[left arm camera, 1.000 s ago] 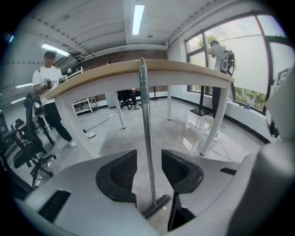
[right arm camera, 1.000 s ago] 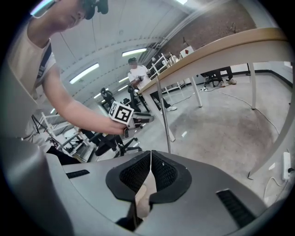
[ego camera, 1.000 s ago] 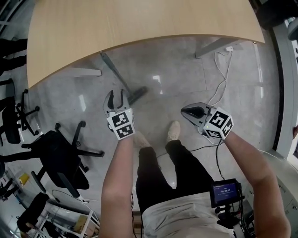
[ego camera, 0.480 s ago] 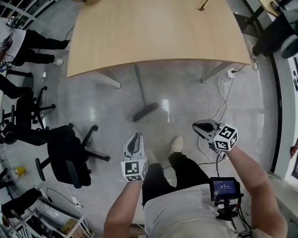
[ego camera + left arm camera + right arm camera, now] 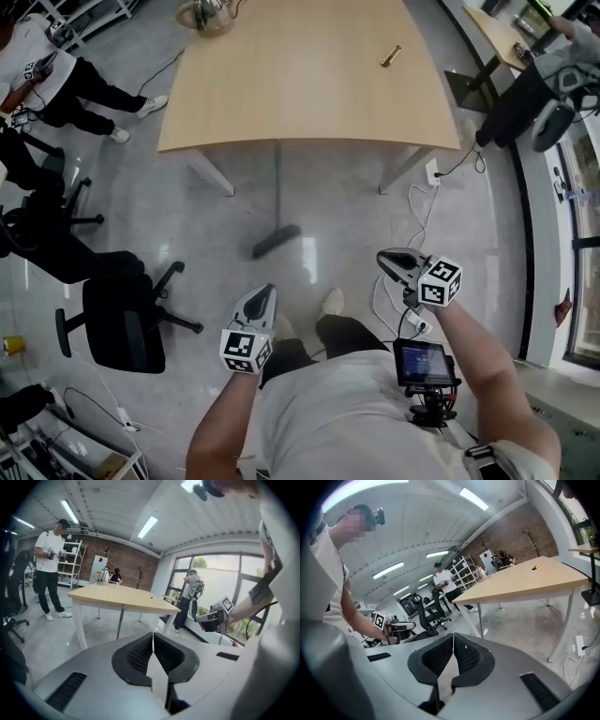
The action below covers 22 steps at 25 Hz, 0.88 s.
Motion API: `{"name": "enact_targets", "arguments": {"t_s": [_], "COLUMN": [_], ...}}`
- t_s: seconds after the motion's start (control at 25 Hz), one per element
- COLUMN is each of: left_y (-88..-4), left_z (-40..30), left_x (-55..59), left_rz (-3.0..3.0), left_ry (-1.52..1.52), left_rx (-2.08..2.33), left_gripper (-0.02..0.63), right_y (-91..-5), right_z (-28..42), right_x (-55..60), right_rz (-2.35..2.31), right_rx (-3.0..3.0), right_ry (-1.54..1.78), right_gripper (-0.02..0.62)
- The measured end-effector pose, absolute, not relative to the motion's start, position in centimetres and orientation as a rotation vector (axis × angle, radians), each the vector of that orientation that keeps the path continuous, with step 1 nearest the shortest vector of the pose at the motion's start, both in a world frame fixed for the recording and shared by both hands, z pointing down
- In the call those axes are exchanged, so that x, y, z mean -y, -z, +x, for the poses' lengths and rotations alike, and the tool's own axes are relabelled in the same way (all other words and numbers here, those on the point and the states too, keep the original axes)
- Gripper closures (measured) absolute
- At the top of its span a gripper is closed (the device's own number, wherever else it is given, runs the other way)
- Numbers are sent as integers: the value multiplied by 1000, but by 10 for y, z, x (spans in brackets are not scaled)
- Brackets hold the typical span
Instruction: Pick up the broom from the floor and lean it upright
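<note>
The broom stands on its grey head (image 5: 275, 241) on the floor, and its handle (image 5: 277, 178) leans up against the front edge of the wooden table (image 5: 300, 75). My left gripper (image 5: 260, 305) is well short of the broom, near my feet; its jaws have just been closing and are shut with nothing between them. My right gripper (image 5: 398, 262) hangs to the right, also shut and empty. In the left gripper view the shut jaws (image 5: 153, 634) point at the table, with the grey handle (image 5: 120, 623) under its edge. The right gripper view shows its shut jaws (image 5: 453, 637).
A black office chair (image 5: 117, 323) stands left of me. White cables (image 5: 422, 202) lie on the floor at the right by a table leg. A kettle (image 5: 208, 14) and a small gold object (image 5: 391, 56) sit on the table. People stand at the far left.
The left gripper was open beside the broom handle; it has drawn back toward me and shut empty. Both grippers have risen. The broom stays against the table.
</note>
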<state>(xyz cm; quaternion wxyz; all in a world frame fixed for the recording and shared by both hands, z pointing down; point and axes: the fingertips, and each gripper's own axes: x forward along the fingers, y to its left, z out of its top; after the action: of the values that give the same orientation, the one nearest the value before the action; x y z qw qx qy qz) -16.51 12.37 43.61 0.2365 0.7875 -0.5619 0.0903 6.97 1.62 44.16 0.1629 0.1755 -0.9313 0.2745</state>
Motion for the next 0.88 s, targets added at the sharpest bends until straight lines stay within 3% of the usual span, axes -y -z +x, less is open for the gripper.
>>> {"name": "enact_targets", "arguments": {"t_s": [0.52,0.88], "left_y": [-361,-354], "left_z": [-225,-240], "left_x": [-162,-204], "left_rz": [2162,2202], "left_ry": [-182,-171], "left_rx": [1588,1522], "left_gripper": [590,589], "right_y": [-366,-316], "right_z": [25,-9], "right_x": [-63,-104], "right_rz": [607,665], "right_rx": [2757,2815], "right_ry": [-746,-679], "right_gripper": [578,578]}}
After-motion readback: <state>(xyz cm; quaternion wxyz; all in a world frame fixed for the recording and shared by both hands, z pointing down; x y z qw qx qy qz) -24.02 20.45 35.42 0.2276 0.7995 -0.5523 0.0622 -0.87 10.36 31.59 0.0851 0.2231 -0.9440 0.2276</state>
